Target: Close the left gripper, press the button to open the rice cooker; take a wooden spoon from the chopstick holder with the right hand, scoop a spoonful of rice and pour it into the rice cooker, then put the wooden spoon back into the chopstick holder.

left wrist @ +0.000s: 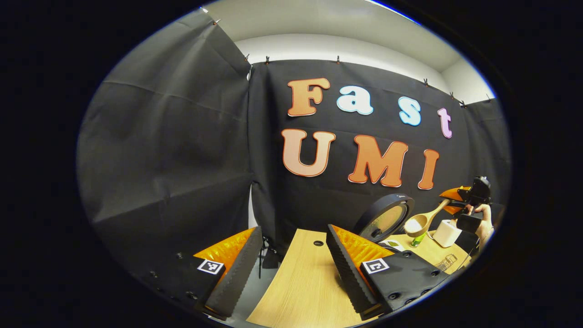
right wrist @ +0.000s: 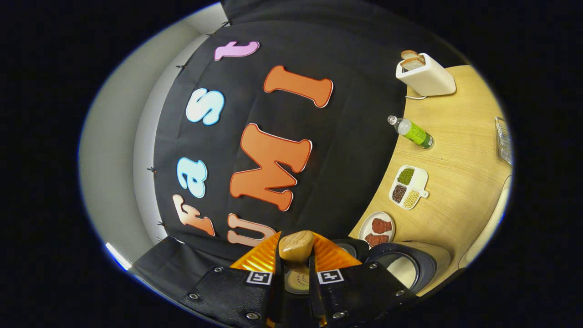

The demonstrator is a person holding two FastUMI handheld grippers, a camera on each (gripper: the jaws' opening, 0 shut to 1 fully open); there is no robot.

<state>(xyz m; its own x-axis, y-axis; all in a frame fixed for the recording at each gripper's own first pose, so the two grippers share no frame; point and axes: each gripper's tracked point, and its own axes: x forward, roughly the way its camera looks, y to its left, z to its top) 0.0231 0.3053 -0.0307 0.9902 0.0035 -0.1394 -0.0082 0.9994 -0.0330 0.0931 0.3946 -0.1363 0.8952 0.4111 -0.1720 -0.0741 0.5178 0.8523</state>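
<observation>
One spoonful of white rice sits in the bowl of the pale wooden spoon (left wrist: 422, 223), which we see in the left gripper view held in the air beside the raised round lid of the dark rice cooker (left wrist: 384, 218), near the far right part of the light wooden worktop (left wrist: 305, 282). In the right gripper view the right gripper (right wrist: 296, 253) is clamped on the spoon's handle, whose rounded end shows between its two fingers. Below it we see the cooker's open pot (right wrist: 403, 269) at the worktop's near edge.

We judge the spoon light and stiff, with a smooth handle that could twist between the fingers. A grip well up the handle, as here, keeps the fingers clear of the rice but lets the loaded bowl act as a lever. The rice is loose and will spill if the bowl tips early, so we would keep it level until it is over the pot.

The left gripper (left wrist: 294, 255) hovers over the worktop's left edge, its fingers apart and holding nothing.

Farther along the worktop we note a round plate of red pieces (right wrist: 377, 226), a white divided dish of beans (right wrist: 407, 187), a green bottle lying on its side (right wrist: 412, 132) and a white toaster with bread slices (right wrist: 426, 75) at the far corner.
</observation>
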